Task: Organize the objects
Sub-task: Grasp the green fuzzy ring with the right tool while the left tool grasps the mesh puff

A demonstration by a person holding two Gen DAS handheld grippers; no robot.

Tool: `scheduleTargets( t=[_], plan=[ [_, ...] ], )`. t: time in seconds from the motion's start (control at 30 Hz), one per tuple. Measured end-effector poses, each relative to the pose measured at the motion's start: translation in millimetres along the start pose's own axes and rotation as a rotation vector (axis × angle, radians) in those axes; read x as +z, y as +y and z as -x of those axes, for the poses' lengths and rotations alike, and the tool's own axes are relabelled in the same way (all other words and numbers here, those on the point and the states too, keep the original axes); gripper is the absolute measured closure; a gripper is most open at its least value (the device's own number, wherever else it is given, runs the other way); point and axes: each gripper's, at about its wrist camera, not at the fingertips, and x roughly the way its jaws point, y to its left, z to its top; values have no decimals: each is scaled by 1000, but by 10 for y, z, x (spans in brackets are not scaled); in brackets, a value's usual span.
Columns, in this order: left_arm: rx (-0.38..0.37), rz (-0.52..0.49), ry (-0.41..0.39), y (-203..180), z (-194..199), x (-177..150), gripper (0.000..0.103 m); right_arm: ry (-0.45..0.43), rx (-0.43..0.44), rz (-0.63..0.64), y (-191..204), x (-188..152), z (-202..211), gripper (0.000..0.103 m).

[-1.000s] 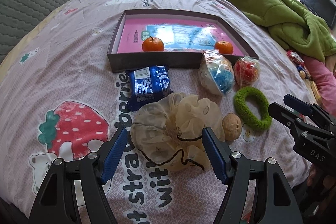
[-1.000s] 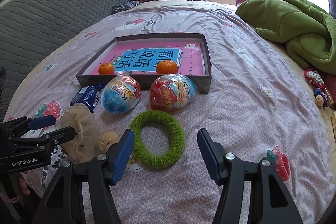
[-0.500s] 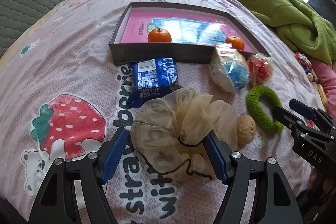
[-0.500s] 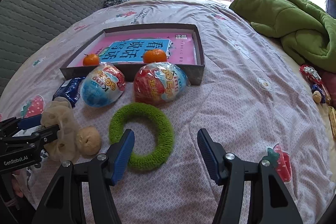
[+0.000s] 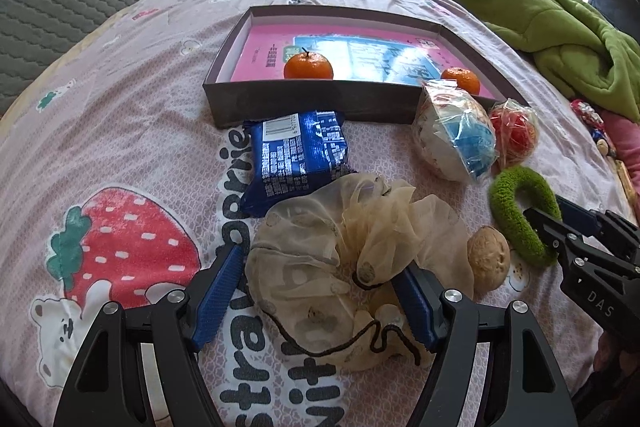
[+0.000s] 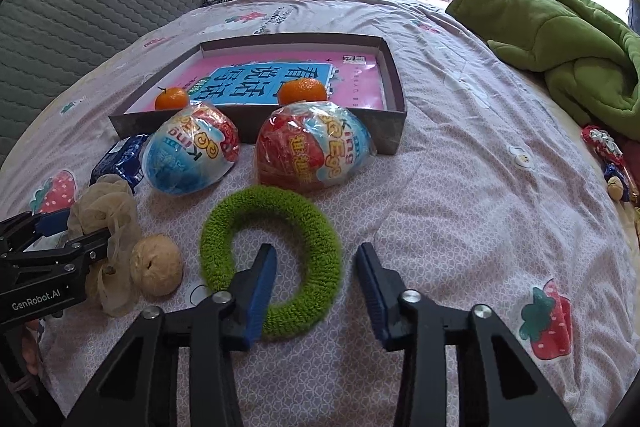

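Observation:
A beige mesh pouch (image 5: 344, 263) lies on the bedspread between the open jaws of my left gripper (image 5: 320, 291). A walnut (image 5: 488, 261) sits just right of it. My right gripper (image 6: 316, 287) is open, with its left finger inside the green fuzzy ring (image 6: 272, 251) and its right finger outside it. A shallow grey box (image 5: 312, 107) holds two oranges (image 5: 308, 66). In front of the box lie a blue snack packet (image 5: 298, 157), a blue toy egg (image 6: 190, 155) and a red toy egg (image 6: 314, 151).
A green blanket (image 6: 560, 39) is heaped at the right. A grey quilted headboard (image 6: 80, 23) rises at the left. Small wrapped items (image 6: 608, 155) lie at the right edge of the bed. Clothes are piled at the far end.
My left gripper has moved forward so its fingers flank the mesh pouch. My right gripper has moved forward and its jaws have narrowed, straddling the near side of the green ring.

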Motion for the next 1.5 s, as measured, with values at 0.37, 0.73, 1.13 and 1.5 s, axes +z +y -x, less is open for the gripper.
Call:
scheduleTargets(
  t=[0.37,0.73,1.13,1.5],
  plan=[
    [-40,-6,-47,34,23,5,56,-22,21,24,22,-14,-24,86],
    [-102,16,-50,92,159,-19,90,-45,51,29,28,-20,64,87],
    [-84,-3,-81,26,347,-40,91,-88,65,14,16,2,243,87],
    [-76,-37,-121,-67,545,-45,91,-105,77,13,52,-3,356,87]
  ],
)
